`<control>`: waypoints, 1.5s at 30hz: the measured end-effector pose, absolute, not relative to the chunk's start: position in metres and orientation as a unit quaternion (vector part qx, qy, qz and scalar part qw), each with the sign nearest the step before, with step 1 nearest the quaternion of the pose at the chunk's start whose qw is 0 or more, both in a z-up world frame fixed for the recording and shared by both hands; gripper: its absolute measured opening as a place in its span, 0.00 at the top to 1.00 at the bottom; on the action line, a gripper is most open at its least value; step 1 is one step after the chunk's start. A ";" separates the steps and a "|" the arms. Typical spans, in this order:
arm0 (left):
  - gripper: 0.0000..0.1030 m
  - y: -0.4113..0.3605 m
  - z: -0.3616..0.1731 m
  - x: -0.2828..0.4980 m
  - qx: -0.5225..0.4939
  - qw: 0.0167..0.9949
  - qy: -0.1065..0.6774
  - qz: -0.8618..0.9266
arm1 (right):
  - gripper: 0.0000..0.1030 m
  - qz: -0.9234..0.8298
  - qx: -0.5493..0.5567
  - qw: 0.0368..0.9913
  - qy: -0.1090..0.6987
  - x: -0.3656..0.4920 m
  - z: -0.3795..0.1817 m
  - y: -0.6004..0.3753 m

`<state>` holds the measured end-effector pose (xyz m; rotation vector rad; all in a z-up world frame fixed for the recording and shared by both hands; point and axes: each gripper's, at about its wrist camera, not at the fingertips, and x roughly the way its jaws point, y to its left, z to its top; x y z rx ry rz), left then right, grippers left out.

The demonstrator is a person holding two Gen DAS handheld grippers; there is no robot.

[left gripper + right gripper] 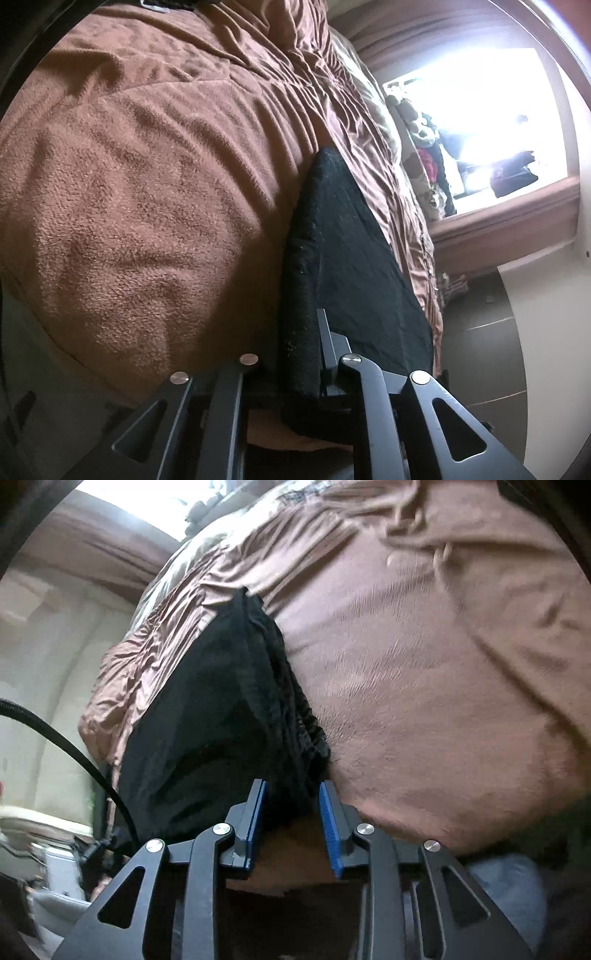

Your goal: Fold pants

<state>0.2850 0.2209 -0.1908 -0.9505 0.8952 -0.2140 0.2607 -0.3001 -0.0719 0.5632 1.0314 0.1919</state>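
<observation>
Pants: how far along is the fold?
Done: the black pants already lie doubled into a compact panel on the brown blanket. In hand: the left gripper is clamped on the thick folded edge; the right gripper has the gathered waistband between its open pads. Left: one more fold probably, then release.

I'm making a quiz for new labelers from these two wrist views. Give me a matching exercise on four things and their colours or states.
Things:
1. pants
2. blanket
3. left gripper
4. right gripper

States:
A. brown, fuzzy
B. black
C. blue pads apart, gripping nothing
D. clamped on black cloth

Pairs: 1-B, 2-A, 3-D, 4-C
</observation>
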 end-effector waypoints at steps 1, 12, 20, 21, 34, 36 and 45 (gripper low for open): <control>0.84 0.220 -0.189 0.285 -0.436 0.792 0.416 -0.098 | 0.74 0.093 0.256 0.833 0.482 0.262 -0.061 -0.295; 0.73 0.224 -0.186 0.276 -0.432 0.800 0.404 -0.098 | 0.74 0.167 0.136 0.869 0.446 0.243 -0.024 -0.201; 0.59 0.221 -0.186 0.276 -0.418 0.811 0.397 -0.094 | 0.74 0.192 0.088 0.864 0.456 0.281 -0.044 -0.132; 0.59 0.220 -0.187 0.278 -0.423 0.809 0.398 -0.097 | 0.74 0.196 0.084 0.860 0.463 0.286 -0.048 -0.123; 0.63 0.213 -0.192 0.287 -0.423 0.802 0.406 -0.118 | 0.74 0.224 0.044 0.840 0.492 0.354 -0.081 -0.054; 0.65 0.215 -0.191 0.287 -0.423 0.803 0.404 -0.118 | 0.74 0.221 0.040 0.840 0.494 0.360 -0.085 -0.046; 0.69 0.223 -0.191 0.285 -0.424 0.803 0.403 -0.110 | 0.80 0.234 0.005 0.827 0.511 0.360 -0.105 -0.018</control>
